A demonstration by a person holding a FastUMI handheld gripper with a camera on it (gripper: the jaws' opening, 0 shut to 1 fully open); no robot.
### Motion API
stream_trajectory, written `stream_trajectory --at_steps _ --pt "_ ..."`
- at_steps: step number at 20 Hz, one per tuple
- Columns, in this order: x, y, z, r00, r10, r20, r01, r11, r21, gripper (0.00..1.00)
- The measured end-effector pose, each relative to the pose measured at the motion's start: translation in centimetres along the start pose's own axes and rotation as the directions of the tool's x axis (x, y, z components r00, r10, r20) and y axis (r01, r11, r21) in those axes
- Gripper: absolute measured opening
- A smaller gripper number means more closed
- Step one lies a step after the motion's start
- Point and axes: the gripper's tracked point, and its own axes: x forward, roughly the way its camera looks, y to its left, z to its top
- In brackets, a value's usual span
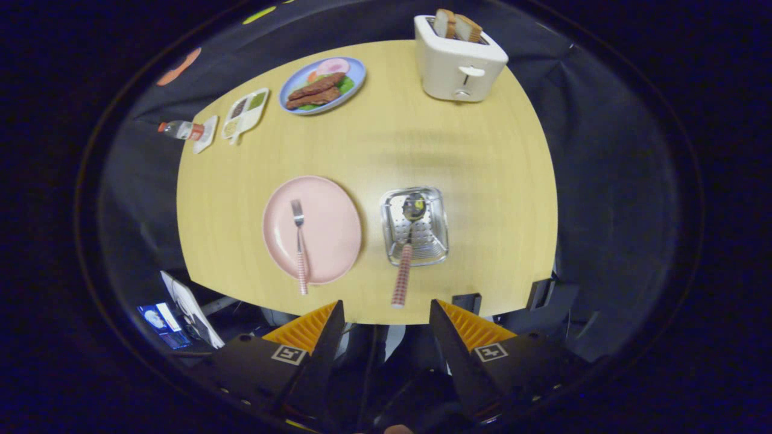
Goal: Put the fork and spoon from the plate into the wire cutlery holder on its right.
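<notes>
Wire cutlery holder (415, 226) with spoon (409, 241) inside — fork (299, 241) on plate (332, 229) — gripper (386, 310) fingers apart, empty.

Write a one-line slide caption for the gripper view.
Open gripper above the table: spoon already in the wire holder, fork on the pink plate.

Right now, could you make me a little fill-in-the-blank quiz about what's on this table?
1. The fork lies on the pink ____.
2. The spoon already sits in the wire ____, handle leaning out toward the gripper.
3. The gripper's fingers are ____, holding nothing.
4. Bread slices stick out of the ____ at the table's far side.

Missing words: plate; cutlery holder; open; toaster
</notes>
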Motion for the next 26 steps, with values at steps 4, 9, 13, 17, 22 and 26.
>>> stream_trajectory --at_steps 4,9,13,17,22,26 --pt "3.4 6.4 -3.7 0.996 0.078 -0.037 -0.079 0.996 -0.044 0.85" --pt "11.5 10.9 -6.5 0.989 0.093 -0.112 -0.095 0.995 -0.011 0.85" --pt "15.6 12.5 -6.7 0.986 0.080 -0.144 -0.080 0.997 0.003 0.85" --pt "18.6 13.0 -5.3 0.991 0.043 -0.128 -0.042 0.999 0.011 0.84" --pt "20.7 13.1 -4.6 0.988 0.013 -0.154 -0.009 1.000 0.027 0.70" --pt "21.7 12.8 -4.3 0.985 -0.004 -0.171 0.012 0.999 0.048 0.53"
